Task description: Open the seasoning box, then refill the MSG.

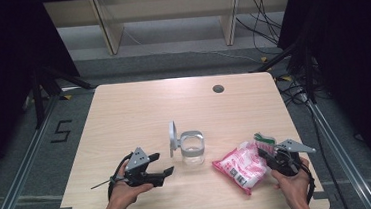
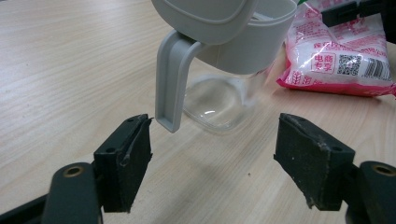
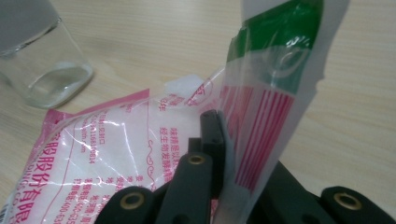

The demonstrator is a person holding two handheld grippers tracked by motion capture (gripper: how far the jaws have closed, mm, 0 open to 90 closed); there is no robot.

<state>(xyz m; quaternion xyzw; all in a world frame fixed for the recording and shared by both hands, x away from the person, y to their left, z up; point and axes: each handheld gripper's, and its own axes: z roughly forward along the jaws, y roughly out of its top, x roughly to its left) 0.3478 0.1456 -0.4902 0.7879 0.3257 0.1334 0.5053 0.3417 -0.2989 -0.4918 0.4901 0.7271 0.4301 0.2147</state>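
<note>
Item 1, left: left hand-held gripper (image 1: pixel 168 172), low over the tabletop (image 1: pixel 139 113), jaws apart and empty. In the left gripper view its pads (image 2: pixel 126 161) flank bare wood, with the jar's grey handle just ahead of the left pad, not touched.

Item 2, centre: clear glass jar (image 1: pixel 193 153) with grey collar and hinged grey lid (image 1: pixel 173 137) standing open at its left side. Upright on the tabletop. Contents: it looks empty; the base shows through the glass in both gripper views.

Item 3, right: sealed pink-and-white plastic pouch (image 1: pixel 242 166), printed with a code square and barcode, lying flat beside the jar, apart from it. Contents: white granules, kind not legible. Its green-striped top edge (image 3: pixel 275 60) is pulled upright.

Item 4, far right: right hand-held gripper (image 1: pixel 263 153), jaws together, clamped on that top edge of the pouch.

Handling note: the step appears to be securing the pouch for lifting towards the jar. Best done with the grip kept on the seam rather than the filled body, and the left gripper steadying the jar by its handle before any pouring.
</note>
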